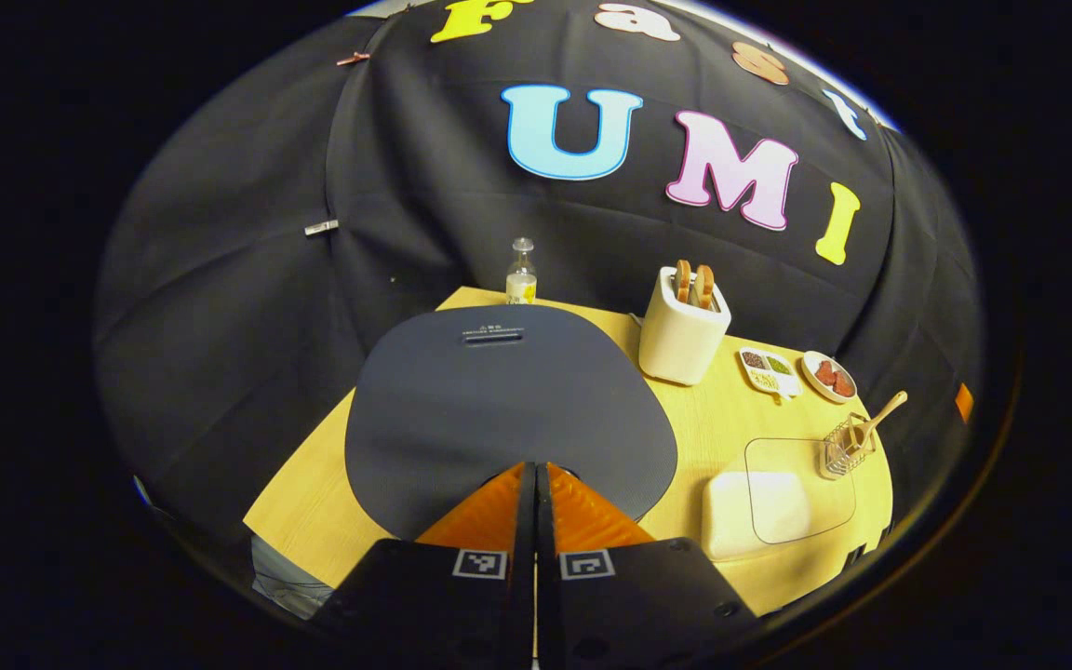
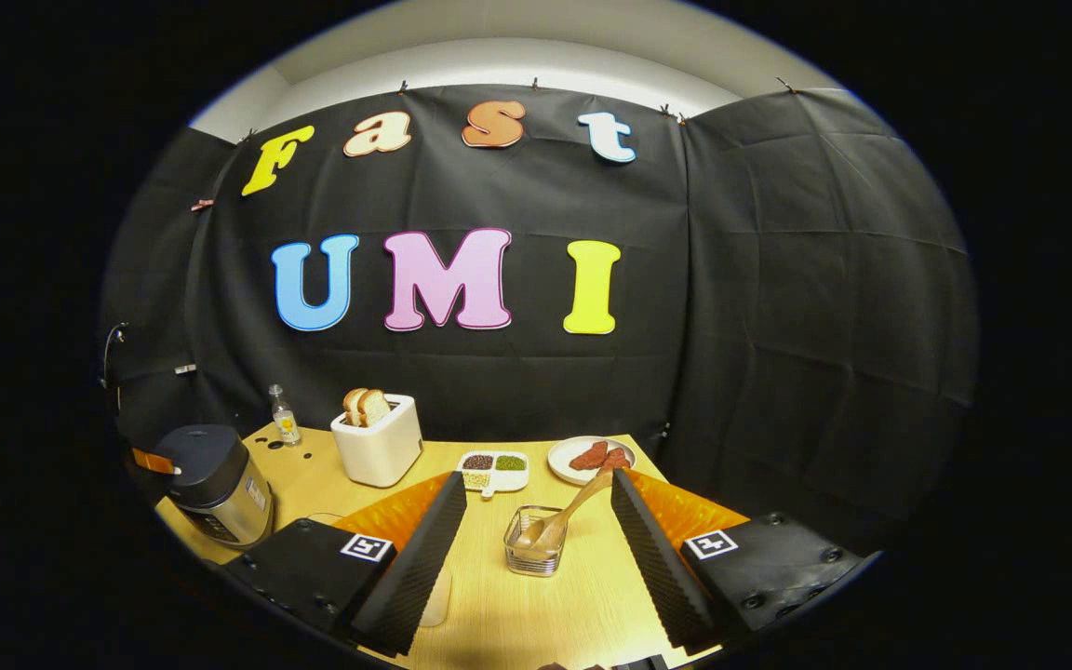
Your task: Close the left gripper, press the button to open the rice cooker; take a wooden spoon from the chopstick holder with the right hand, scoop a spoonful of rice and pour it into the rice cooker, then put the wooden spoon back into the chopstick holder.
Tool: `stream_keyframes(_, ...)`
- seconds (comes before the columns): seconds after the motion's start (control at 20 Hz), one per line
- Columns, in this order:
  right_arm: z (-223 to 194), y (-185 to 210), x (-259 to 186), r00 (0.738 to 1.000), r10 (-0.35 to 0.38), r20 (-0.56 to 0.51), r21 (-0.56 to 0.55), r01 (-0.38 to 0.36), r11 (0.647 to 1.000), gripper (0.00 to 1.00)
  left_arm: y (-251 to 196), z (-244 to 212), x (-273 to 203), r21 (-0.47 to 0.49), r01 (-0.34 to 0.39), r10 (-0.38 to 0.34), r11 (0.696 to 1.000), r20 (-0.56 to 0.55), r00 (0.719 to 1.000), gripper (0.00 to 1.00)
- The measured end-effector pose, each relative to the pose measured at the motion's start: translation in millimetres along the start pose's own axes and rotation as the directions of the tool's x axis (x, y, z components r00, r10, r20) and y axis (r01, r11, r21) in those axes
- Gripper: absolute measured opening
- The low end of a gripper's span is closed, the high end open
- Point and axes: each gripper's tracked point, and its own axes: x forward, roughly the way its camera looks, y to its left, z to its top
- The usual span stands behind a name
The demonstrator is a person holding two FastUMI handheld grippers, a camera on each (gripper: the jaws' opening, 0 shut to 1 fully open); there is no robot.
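The rice cooker's dark grey lid (image 1: 499, 400) lies shut just ahead of my left gripper (image 1: 536, 467), whose fingers are pressed together over the lid's near edge. In the right gripper view the rice cooker (image 2: 210, 484) stands at the table's left end. A wooden spoon (image 2: 578, 507) leans in the small chopstick holder (image 2: 533, 549), between the spread fingers of my open right gripper (image 2: 536, 476). The holder (image 1: 843, 448) and spoon (image 1: 882, 414) sit far right in the left gripper view. A white box with a clear lid (image 1: 769, 498) sits near the holder.
On the wooden table (image 2: 517, 614) stand a white toaster with bread (image 2: 378, 447), a small bottle (image 2: 285, 416), a divided dish of grains (image 2: 492, 470) and a plate of red pieces (image 2: 587, 458). Black cloth walls close the back and right.
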Motion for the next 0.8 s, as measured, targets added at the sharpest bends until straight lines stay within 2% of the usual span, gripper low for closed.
stream_keyframes(0.1, 0, 2, 1, 1.0, 0.009, 0.001, 0.002, -0.009, 1.0, 0.98, -1, 2, 0, 0.02, -0.013, 0.013, 1.0, 0.008, 1.0, 0.07)
stream_keyframes(0.2, 1, 2, 3, 1.0, 0.015, -0.001, 0.004, -0.015, 1.0, 0.98, -4, 15, -12, 0.089, -0.045, 0.04, 0.995, 0.049, 0.998, 0.07)
stream_keyframes(0.3, 1, -1, 8, 1.0, 0.016, -0.002, 0.007, -0.016, 1.0, 0.98, -11, 51, -33, 0.13, -0.084, 0.061, 0.988, 0.177, 0.982, 0.07)
stream_keyframes(0.35, 2, -3, 10, 1.0, 0.014, 0.0, 0.007, -0.014, 1.0, 0.98, -18, 75, -50, 0.135, -0.097, 0.061, 0.986, 0.25, 0.966, 0.04)
stream_keyframes(0.4, 3, -5, 13, 1.0, 0.013, 0.004, 0.007, -0.014, 1.0, 0.98, -27, 100, -65, 0.13, -0.102, 0.057, 0.986, 0.315, 0.947, 0.07)
stream_keyframes(0.55, 4, -10, 23, 1.0, 0.016, 0.006, 0.005, -0.016, 1.0, 0.98, -60, 133, -97, 0.111, -0.068, 0.016, 0.991, 0.417, 0.909, 0.07)
stream_keyframes(0.7, 3, -15, 35, 1.0, 0.022, -0.002, 0.013, -0.022, 1.0, 0.98, -93, 136, -114, 0.142, -0.04, -0.028, 0.989, 0.45, 0.892, 0.08)
stream_keyframes(0.8, -2, -17, 43, 0.999, 0.029, -0.015, 0.025, -0.028, 0.999, 0.98, -114, 127, -117, 0.149, -0.008, -0.059, 0.989, 0.443, 0.894, 0.21)
